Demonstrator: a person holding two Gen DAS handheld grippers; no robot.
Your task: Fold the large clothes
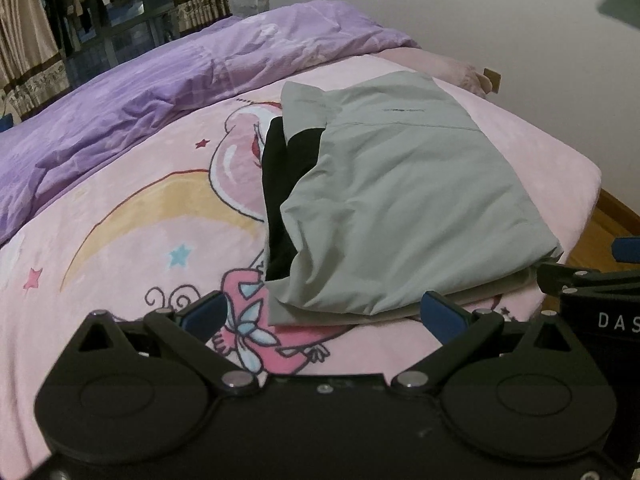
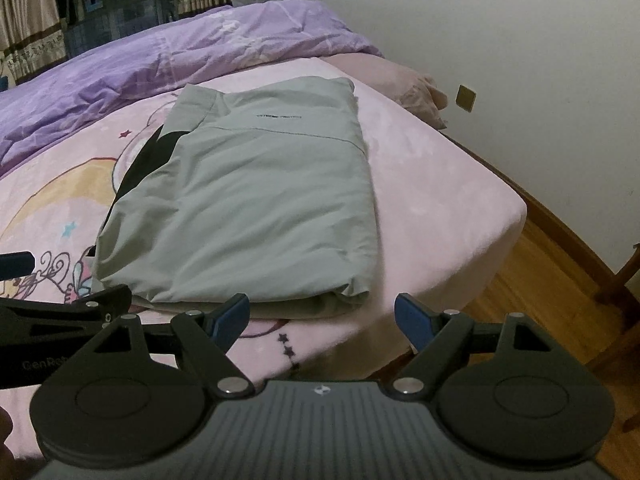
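Observation:
A grey-green jacket (image 1: 404,200) lies folded into a rectangle on the pink bed sheet (image 1: 120,240), with a black part (image 1: 280,184) showing along its left edge. It also shows in the right wrist view (image 2: 248,200). My left gripper (image 1: 324,314) is open and empty, just in front of the jacket's near edge. My right gripper (image 2: 322,314) is open and empty, at the jacket's near right corner. Each gripper shows at the edge of the other's view.
A crumpled purple duvet (image 1: 160,92) covers the far left of the bed. A pink pillow (image 2: 404,84) lies by the white wall. The bed's right edge (image 2: 516,208) drops to a wooden floor (image 2: 540,300). Curtains and hanging clothes are at the far left.

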